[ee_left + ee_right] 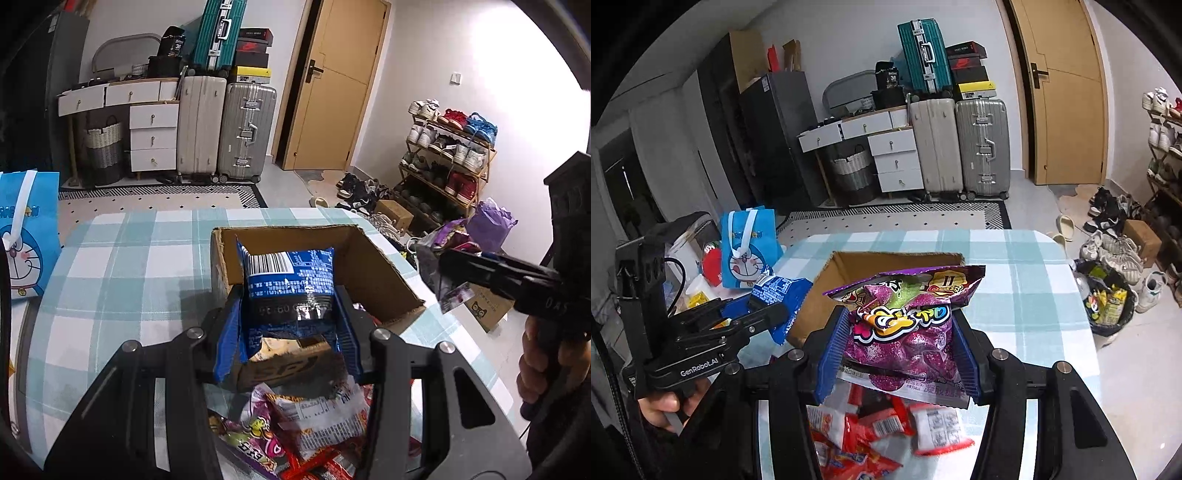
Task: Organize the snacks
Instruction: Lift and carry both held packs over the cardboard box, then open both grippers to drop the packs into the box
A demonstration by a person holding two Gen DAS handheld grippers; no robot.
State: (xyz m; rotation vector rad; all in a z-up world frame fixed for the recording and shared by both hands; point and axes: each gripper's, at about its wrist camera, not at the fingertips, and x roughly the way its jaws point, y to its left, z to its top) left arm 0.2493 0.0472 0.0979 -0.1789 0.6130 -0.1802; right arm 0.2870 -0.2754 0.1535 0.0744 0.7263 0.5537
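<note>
My left gripper point(291, 328) is shut on a blue snack packet point(290, 280) with a barcode, held upright in front of an open cardboard box point(373, 273) on the checked tablecloth. My right gripper point(899, 350) is shut on a purple snack bag point(905, 317), held above the table before the same cardboard box point(846, 273). In the left wrist view the right gripper point(458, 284) comes in from the right with the purple bag point(439, 254). The right wrist view shows the left gripper point(775, 314) at the left with the blue packet point(779, 291). Loose snack packets point(295, 424) lie below my fingers.
Red and white packets point(871, 432) lie on the table near me. A blue cartoon gift bag point(748, 254) stands off the table's left side. A black bin point(1108, 306) with rubbish sits on the floor at the right. Suitcases, drawers, a shoe rack and a door line the room.
</note>
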